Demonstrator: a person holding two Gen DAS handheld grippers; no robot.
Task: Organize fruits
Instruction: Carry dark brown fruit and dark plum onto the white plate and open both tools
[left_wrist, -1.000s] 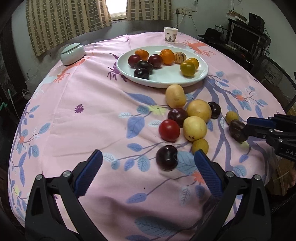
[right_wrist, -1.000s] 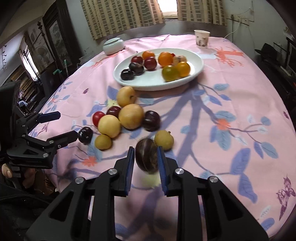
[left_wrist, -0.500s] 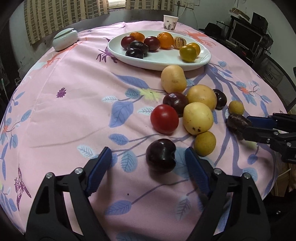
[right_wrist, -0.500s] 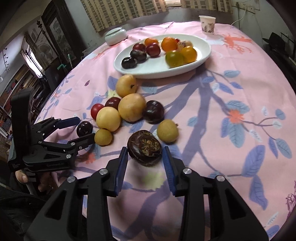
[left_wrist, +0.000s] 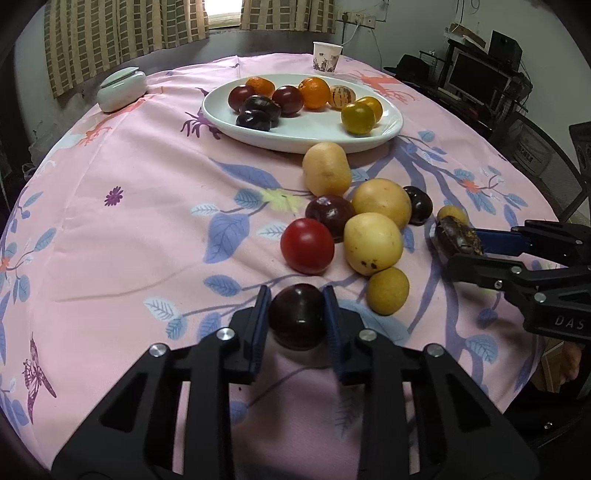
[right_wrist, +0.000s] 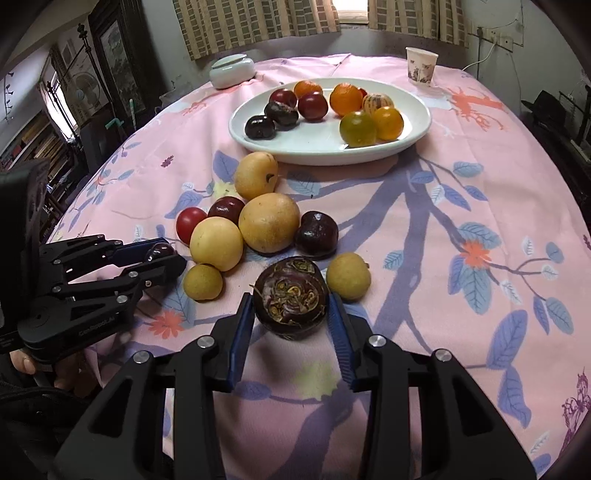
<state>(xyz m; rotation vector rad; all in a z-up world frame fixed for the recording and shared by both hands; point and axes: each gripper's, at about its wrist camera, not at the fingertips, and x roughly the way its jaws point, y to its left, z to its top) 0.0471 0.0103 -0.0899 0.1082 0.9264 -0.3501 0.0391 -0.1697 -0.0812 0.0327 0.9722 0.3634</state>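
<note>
My left gripper (left_wrist: 297, 319) is shut on a dark plum (left_wrist: 298, 316) at the near edge of the pink cloth; it also shows in the right wrist view (right_wrist: 162, 254). My right gripper (right_wrist: 291, 302) is shut on a dark brown mangosteen (right_wrist: 291, 297), seen too in the left wrist view (left_wrist: 458, 238). A white oval plate (left_wrist: 306, 138) at the back holds several plums, oranges and a green-yellow fruit. Between plate and grippers lies a cluster of loose fruit: yellow pears (left_wrist: 373, 242), a red tomato (left_wrist: 307, 245), dark plums (left_wrist: 330, 214) and small yellow fruits (left_wrist: 388, 290).
A paper cup (left_wrist: 325, 56) stands behind the plate. A pale lidded container (left_wrist: 122, 88) sits at the back left. The round table (left_wrist: 129, 229) drops away at its edges; chairs and shelves with electronics stand to the right.
My left gripper moved forward and closed on the dark plum. My right gripper kept its hold on the mangosteen and shifted slightly.
</note>
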